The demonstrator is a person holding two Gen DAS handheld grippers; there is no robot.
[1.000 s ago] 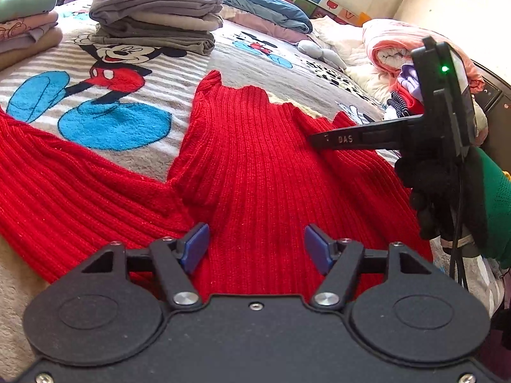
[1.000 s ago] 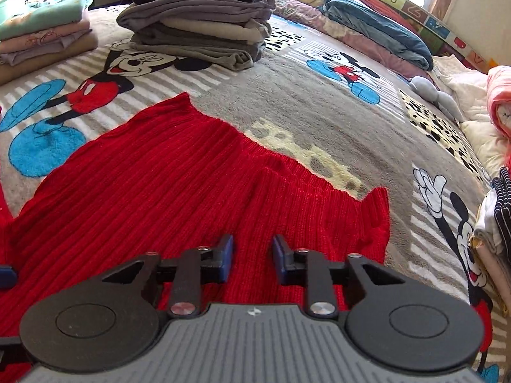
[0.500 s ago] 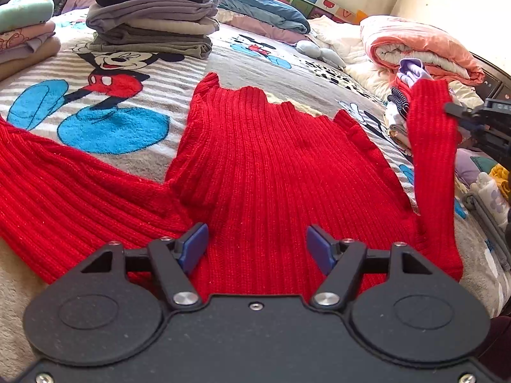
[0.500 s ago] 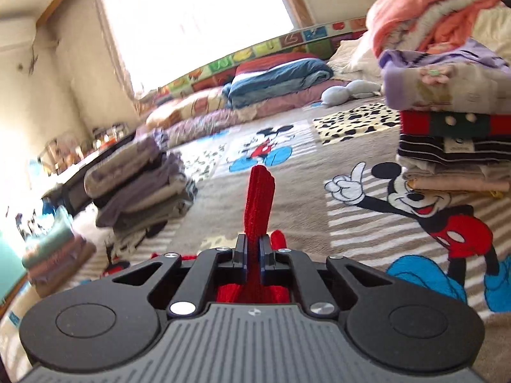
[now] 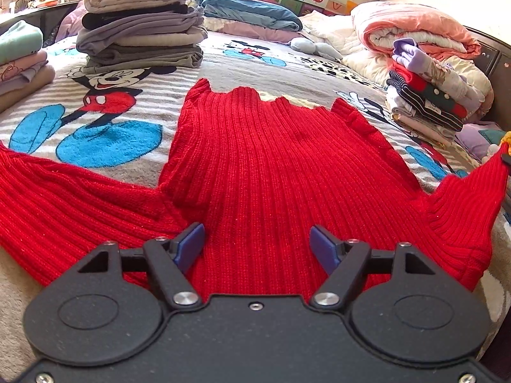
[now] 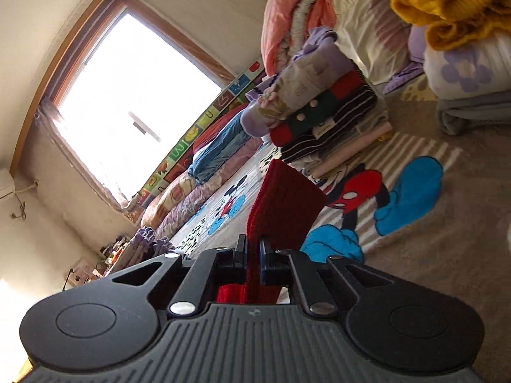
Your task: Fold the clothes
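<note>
A red ribbed knit sweater [image 5: 274,172] lies spread flat on the Mickey Mouse blanket [image 5: 255,63]. Its left sleeve [image 5: 64,198] stretches out to the left. Its right sleeve [image 5: 463,210] is pulled out to the right edge of the left wrist view. My left gripper [image 5: 257,244] is open and empty, low over the sweater's near part. My right gripper [image 6: 254,255] is shut on the sleeve's end [image 6: 284,204], which stands up between the jaws; its view is rolled sideways.
A tall stack of folded grey clothes [image 5: 140,28] stands at the back left, another folded pile [image 5: 19,57] at the far left. A stack of folded garments [image 5: 431,92] and pink bedding [image 5: 415,28] lie at the right. A yellow knit [image 6: 453,3] lies on bedding.
My right gripper closed on the right sleeve, lifted it, then drew it out to the right and rolled sideways. The sleeve now lies stretched outward. My left gripper stayed open in place.
</note>
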